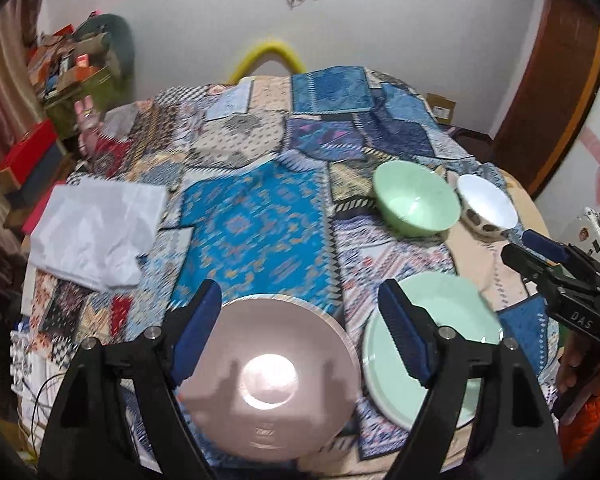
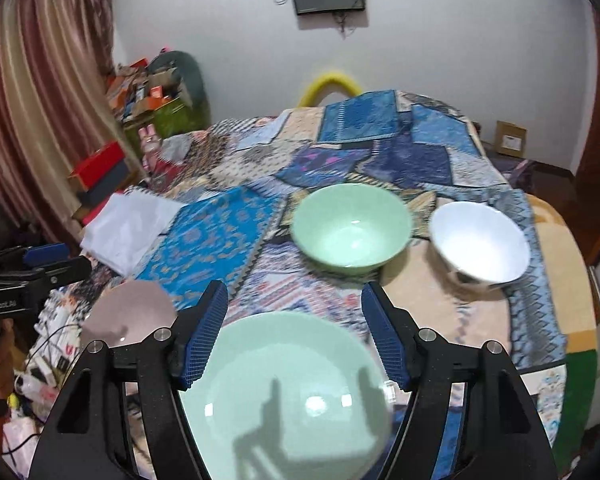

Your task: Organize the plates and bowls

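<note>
A pink plate (image 1: 266, 376) lies flat on the patchwork tablecloth, under my left gripper (image 1: 300, 296), whose jaws stand wide open above it with nothing gripped. Just to its right lies a pale green plate (image 1: 432, 360). In the right wrist view this green plate (image 2: 292, 400) sits below my right gripper (image 2: 295, 296), which is open and clear of it. Farther back stand a green bowl (image 2: 352, 230) and, to its right, a white bowl (image 2: 478, 242), both upright. The pink plate (image 2: 130, 312) shows at the left. Each gripper appears at the edge of the other's view.
A crumpled white cloth (image 1: 96, 232) lies at the table's left side. Overlapping blue patterned mats (image 1: 256, 216) cover the middle and back. Boxes and clutter (image 1: 72, 72) pile up by the curtain at left. A yellow chair back (image 1: 268, 56) rises behind the table.
</note>
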